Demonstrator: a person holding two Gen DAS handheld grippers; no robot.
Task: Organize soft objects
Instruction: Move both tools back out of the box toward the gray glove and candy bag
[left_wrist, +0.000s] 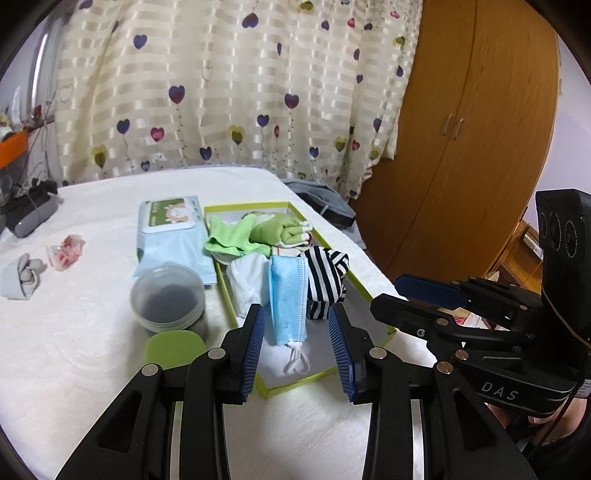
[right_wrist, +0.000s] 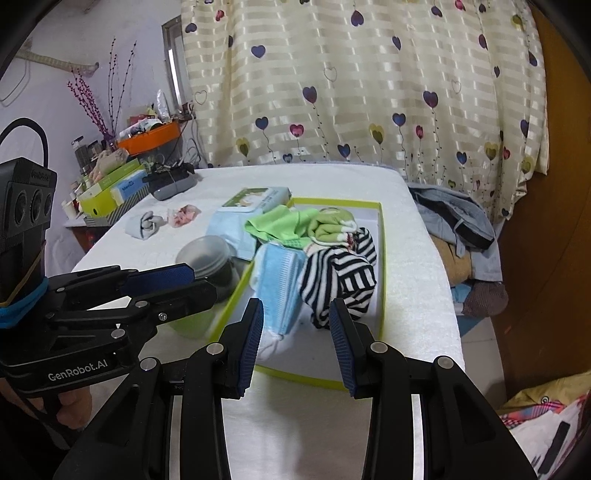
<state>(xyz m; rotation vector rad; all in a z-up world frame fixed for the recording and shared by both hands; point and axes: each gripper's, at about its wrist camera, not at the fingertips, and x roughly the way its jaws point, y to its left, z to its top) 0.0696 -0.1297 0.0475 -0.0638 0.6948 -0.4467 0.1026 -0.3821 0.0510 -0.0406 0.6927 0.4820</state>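
Blue face mask (left_wrist: 287, 299) stands loosely on edge inside green-rimmed box (left_wrist: 369, 295), beside striped cloth (left_wrist: 327, 280). Left gripper (left_wrist: 300, 349) and right gripper (right_wrist: 295, 345) both half open, empty, above box near end. Risk: mask topples, ear loops (left_wrist: 297, 360) snag pad; grey sock (left_wrist: 22, 275) well outside box left unsorted.

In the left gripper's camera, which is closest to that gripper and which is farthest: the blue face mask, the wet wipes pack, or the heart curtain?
1. Blue face mask, right between the left gripper's fingers, in the box.
2. Wet wipes pack, farther back, left of the box.
3. Heart curtain, behind the bed.

"DAS", "GenRobot.AI" on hand-held grippers (left_wrist: 428, 295)
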